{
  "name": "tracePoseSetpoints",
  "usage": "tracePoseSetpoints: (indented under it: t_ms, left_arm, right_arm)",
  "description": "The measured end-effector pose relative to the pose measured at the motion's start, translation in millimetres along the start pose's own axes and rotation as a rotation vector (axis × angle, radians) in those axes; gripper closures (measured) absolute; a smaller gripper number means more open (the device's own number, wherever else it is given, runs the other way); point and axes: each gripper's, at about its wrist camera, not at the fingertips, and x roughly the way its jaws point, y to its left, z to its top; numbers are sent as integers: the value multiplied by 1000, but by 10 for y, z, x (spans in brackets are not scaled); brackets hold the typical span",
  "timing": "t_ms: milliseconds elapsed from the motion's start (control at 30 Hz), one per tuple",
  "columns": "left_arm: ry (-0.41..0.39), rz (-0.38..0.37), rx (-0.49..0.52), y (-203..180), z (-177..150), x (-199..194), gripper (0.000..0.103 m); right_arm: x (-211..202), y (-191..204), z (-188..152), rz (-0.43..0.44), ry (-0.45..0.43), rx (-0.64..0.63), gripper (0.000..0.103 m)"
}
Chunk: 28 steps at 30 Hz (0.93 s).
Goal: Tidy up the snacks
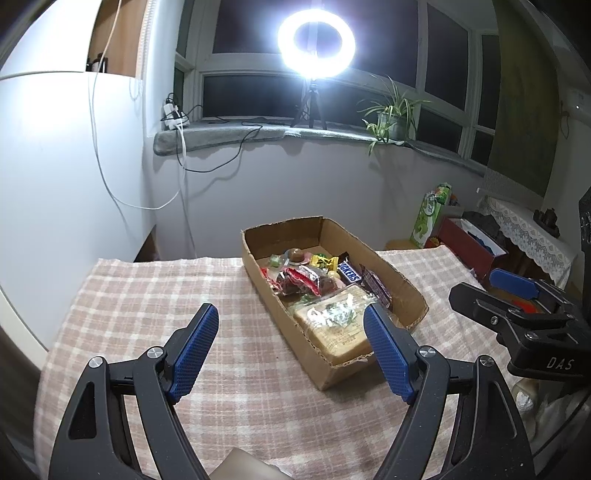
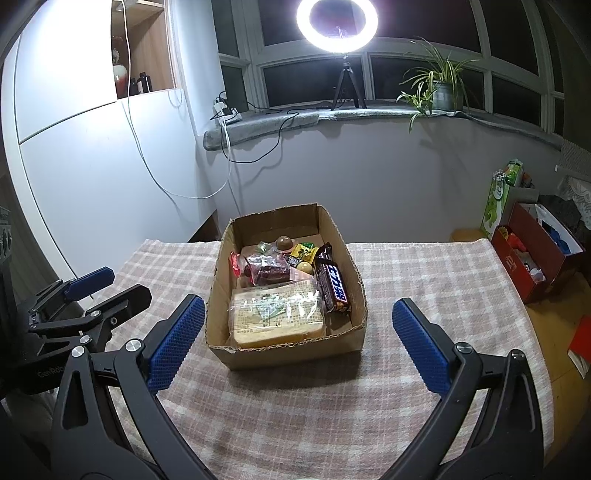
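A cardboard box [image 1: 258,266] [image 2: 218,295] stands on the checked tablecloth. It holds a wrapped sponge cake [image 1: 332,325] [image 2: 277,317], a Snickers bar [image 1: 349,273] [image 2: 334,286], a red packet [image 1: 299,280] [image 2: 264,271] and several small candies. My left gripper [image 1: 291,347] is open and empty above the cloth, just left of the box's near end. My right gripper [image 2: 299,339] is open and empty, hovering in front of the box. Each gripper shows in the other view, the right [image 1: 517,295] at the right edge and the left [image 2: 85,291] at the left edge.
The checked tablecloth [image 1: 147,295] [image 2: 424,277] covers the table. A red box [image 1: 469,247] [image 2: 532,254] and a green carton [image 1: 428,218] [image 2: 498,199] stand off the table's right side. A ring light [image 2: 336,18] and a plant [image 2: 439,85] are on the windowsill.
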Motion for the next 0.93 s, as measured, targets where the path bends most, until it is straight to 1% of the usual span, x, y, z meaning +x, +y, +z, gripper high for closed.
tracePoseSetpoints:
  t_ms: [933]
  left_arm:
    - [15,5,-10,38,-28,76,22]
  right_arm:
    - [74,-36,-61,-2,20,8,0]
